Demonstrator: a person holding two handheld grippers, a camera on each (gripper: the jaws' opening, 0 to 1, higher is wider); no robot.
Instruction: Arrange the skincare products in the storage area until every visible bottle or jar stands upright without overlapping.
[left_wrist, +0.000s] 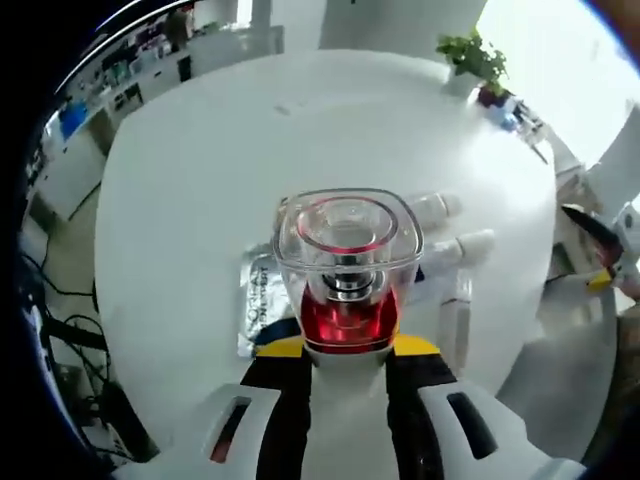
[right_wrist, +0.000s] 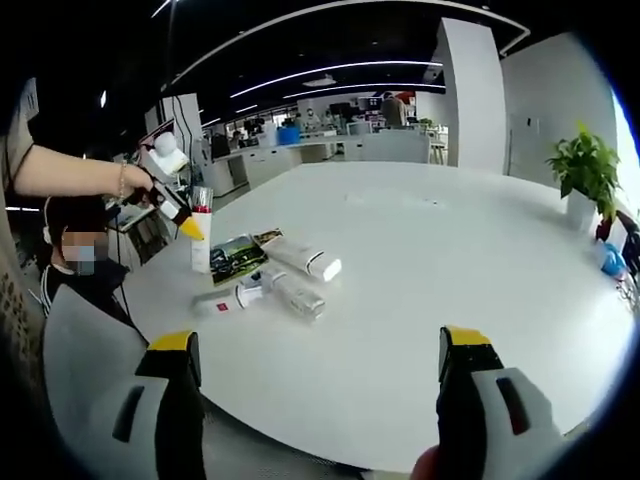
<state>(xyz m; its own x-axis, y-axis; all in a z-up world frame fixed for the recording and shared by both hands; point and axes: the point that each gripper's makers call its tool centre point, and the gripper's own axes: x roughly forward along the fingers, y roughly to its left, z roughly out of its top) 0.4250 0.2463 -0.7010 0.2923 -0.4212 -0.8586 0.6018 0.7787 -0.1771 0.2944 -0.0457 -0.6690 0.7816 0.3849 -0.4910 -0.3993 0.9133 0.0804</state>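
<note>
My left gripper (left_wrist: 347, 346) is shut on a bottle (left_wrist: 347, 260) with a clear square cap and a red neck, seen from above. In the right gripper view the same bottle (right_wrist: 201, 240) is upright near the table's left edge, its white body low over the tabletop, with the left gripper (right_wrist: 178, 215) gripping its top. Beside it lie a green-printed sachet (right_wrist: 235, 258), a white tube (right_wrist: 300, 258), a clear bottle (right_wrist: 300, 298) on its side and a small white tube (right_wrist: 235, 297) with a red label. My right gripper (right_wrist: 320, 370) is open over the near table edge, holding nothing.
The round white table (right_wrist: 450, 260) stretches wide and bare to the right and far side. A potted plant (right_wrist: 585, 165) and small items stand at its far right edge. A person's arm (right_wrist: 60, 170) holds the left gripper. Desks and shelves stand behind.
</note>
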